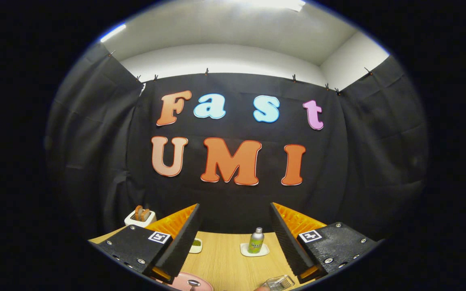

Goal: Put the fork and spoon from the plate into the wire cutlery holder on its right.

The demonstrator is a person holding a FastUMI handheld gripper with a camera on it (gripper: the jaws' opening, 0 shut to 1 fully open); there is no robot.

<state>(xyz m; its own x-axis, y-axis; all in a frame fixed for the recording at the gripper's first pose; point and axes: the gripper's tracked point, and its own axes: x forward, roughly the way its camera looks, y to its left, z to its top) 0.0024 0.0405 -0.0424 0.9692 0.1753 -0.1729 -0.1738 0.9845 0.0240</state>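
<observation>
- Hovering high with tongs [235,238] spread wide, gripping nothing.
- Spotting pink plate [184,283] with spoon [193,283] just below fingers; wire cutlery holder [279,282] lying beside it on worktop [225,262].
- Likely still approaching; next needing tilting down toward plate.

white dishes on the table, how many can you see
3. One white holder with bread beyond the open gripper, one small dish by its left finger, one tray under the bottle between the fingers. The fingers may hide more.
</observation>
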